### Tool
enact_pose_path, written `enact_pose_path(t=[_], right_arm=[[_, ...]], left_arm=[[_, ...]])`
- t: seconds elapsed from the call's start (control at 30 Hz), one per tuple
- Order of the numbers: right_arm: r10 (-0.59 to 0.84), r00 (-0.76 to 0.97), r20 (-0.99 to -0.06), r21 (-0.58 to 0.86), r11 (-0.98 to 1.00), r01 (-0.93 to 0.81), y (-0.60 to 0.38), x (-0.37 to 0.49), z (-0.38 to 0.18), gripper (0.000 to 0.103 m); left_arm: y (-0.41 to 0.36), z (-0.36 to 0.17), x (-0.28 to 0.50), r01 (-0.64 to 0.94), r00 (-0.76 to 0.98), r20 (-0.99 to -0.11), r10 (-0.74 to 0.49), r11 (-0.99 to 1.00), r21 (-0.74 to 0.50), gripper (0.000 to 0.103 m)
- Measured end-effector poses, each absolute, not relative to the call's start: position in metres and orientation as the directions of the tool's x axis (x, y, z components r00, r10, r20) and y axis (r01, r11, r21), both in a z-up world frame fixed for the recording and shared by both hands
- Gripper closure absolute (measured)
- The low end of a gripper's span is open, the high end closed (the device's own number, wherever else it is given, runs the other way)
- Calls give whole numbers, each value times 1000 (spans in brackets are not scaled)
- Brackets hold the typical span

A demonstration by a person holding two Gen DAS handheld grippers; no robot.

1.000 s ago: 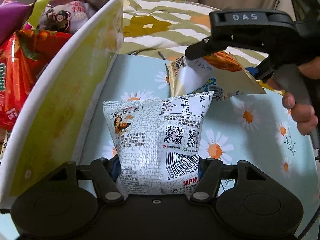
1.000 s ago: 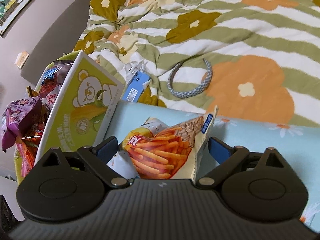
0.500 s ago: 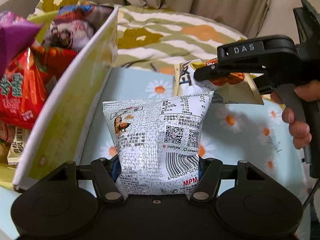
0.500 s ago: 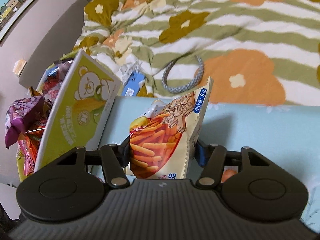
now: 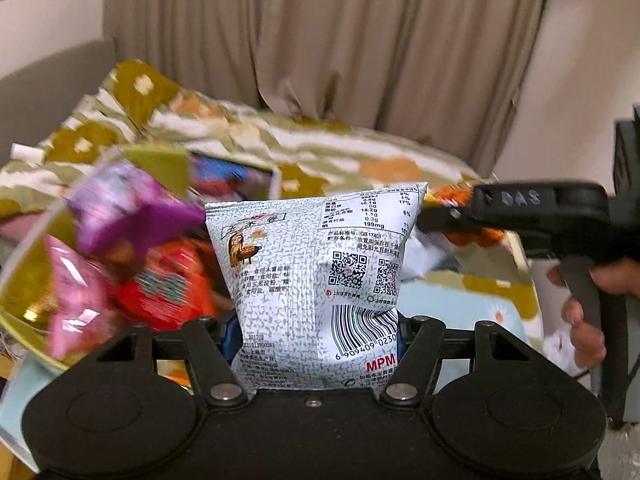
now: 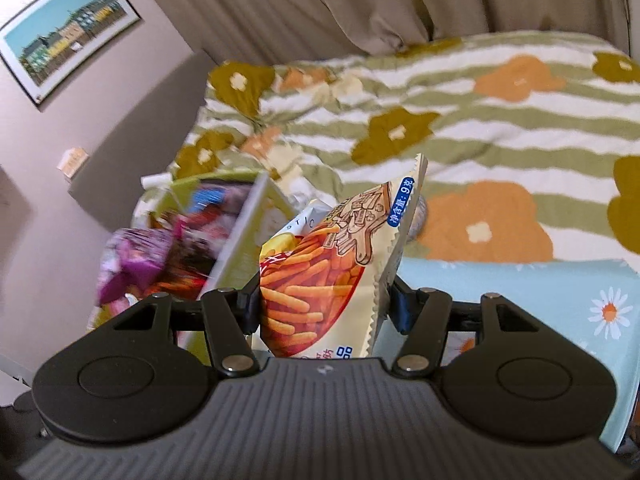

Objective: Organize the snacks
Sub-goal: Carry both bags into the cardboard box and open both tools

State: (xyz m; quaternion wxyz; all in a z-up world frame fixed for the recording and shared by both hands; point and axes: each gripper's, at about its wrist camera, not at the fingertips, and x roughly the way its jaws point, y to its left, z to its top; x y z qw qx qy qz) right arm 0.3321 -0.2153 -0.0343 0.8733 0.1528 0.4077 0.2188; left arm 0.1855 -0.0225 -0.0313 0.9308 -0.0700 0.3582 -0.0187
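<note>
Left tool (image 5: pixel 316 320) is gripping a white snack bag (image 5: pixel 316 276); right tool (image 6: pixel 324 304) is gripping an orange snack bag (image 6: pixel 320 280). Both are hanging beside the snack-filled box (image 6: pixel 240 232). Advisable: carry each above the rim, centre over a gap, then release.

Snack box (image 6: pixel 244 236) stands left of the table (image 6: pixel 520 280), bed (image 6: pixel 480 120) behind.

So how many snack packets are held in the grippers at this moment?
2. The silver-white packet is clamped in the left gripper. The fries packet is clamped in the right gripper. More packets lie in the box; these are blurred and not counted.
</note>
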Motion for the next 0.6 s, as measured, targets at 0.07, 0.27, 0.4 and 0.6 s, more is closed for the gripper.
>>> enact_pose_path(t=[0.07, 0.27, 0.4, 0.6], right_arm=[[515, 589, -623, 441, 853, -279, -203, 322, -20, 29], [520, 627, -580, 428, 849, -309, -152, 289, 11, 29], [511, 647, -566, 435, 852, -291, -112, 270, 21, 29], [469, 661, -585, 432, 870, -235, -54, 253, 19, 29]], left_arm=[[-5, -19, 177, -32, 766, -639, -67, 989, -143, 35], [56, 11, 169, -38, 810, -584, -48, 990, -135, 35], [104, 24, 174, -36, 821, -569, -44, 991, -130, 35], [166, 20, 192, -15, 819, -571, -51, 994, -111, 34]])
